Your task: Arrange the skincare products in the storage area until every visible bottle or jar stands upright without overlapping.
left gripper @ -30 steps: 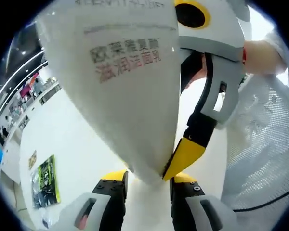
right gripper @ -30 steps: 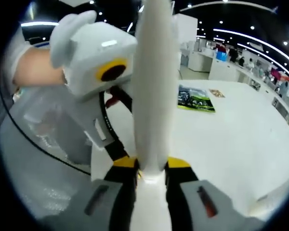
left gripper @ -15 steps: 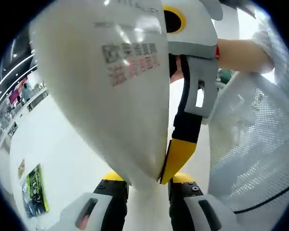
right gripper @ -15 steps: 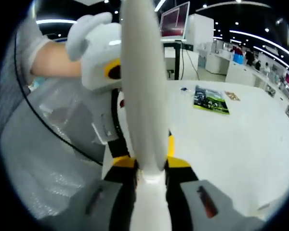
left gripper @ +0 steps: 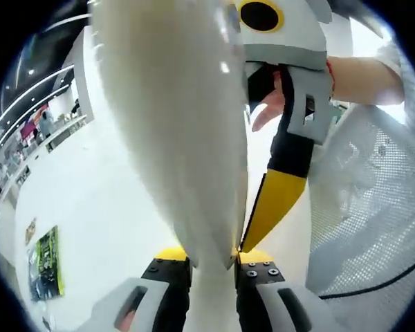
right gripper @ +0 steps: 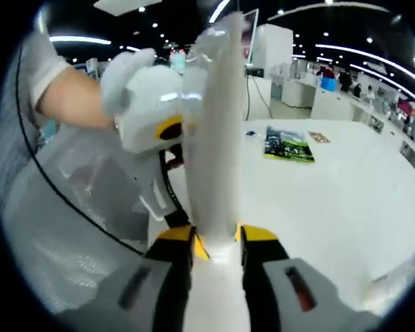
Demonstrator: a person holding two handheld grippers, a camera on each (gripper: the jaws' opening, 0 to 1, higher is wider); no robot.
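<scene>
One white tube (left gripper: 187, 138) — two claws

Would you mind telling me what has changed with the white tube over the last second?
The white tube has turned in the left gripper view: its printed red and grey lettering, facing the camera earlier, is now out of sight. Both views also shifted with the hands. Unchanged: the left claw and the right claw each stay shut on the tube, above the white table beside the mesh basket.
</scene>
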